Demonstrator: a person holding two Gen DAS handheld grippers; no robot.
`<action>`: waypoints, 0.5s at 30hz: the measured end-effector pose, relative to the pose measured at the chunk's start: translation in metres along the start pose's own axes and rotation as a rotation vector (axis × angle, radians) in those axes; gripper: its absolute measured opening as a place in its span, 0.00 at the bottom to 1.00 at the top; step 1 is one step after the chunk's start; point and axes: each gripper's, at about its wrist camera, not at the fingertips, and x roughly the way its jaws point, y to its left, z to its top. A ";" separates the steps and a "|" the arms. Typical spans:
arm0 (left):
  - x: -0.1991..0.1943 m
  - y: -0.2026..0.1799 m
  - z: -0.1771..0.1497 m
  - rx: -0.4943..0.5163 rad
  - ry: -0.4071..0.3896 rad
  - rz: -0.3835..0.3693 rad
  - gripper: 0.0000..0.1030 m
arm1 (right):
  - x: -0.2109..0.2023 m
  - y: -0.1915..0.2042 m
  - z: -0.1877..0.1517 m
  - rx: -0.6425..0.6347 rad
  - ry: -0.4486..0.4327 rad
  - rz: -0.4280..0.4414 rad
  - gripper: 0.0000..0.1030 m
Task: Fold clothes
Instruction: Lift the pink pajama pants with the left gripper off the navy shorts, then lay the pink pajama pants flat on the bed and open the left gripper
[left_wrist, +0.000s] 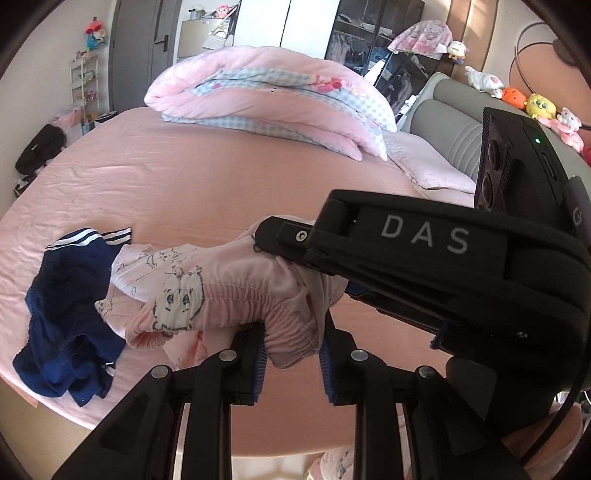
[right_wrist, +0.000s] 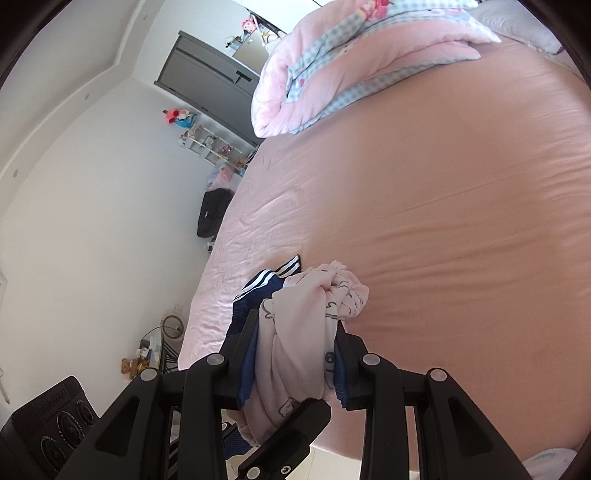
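Both grippers clamp the same pink printed garment (left_wrist: 192, 291) and hold it above the pink bed (left_wrist: 207, 184). The left gripper (left_wrist: 291, 354) has its fingers nearly closed on the gathered elastic waistband, and the right gripper (right_wrist: 295, 354) has its fingers partly closed on a thick bunch of the cloth. The garment's far end trails down beside a crumpled navy garment (left_wrist: 62, 354) with white stripes lying on the sheet near the bed's edge, with a folded pink quilt (left_wrist: 266, 99) farther back.
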 end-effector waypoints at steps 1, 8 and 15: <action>0.003 -0.004 0.002 0.006 0.004 -0.008 0.21 | -0.003 -0.004 0.003 0.002 -0.005 -0.009 0.32; 0.018 -0.027 0.009 0.049 0.026 -0.041 0.21 | -0.022 -0.028 0.020 0.021 -0.036 -0.050 0.32; 0.033 -0.054 0.016 0.082 0.039 -0.069 0.21 | -0.041 -0.052 0.033 0.039 -0.059 -0.068 0.32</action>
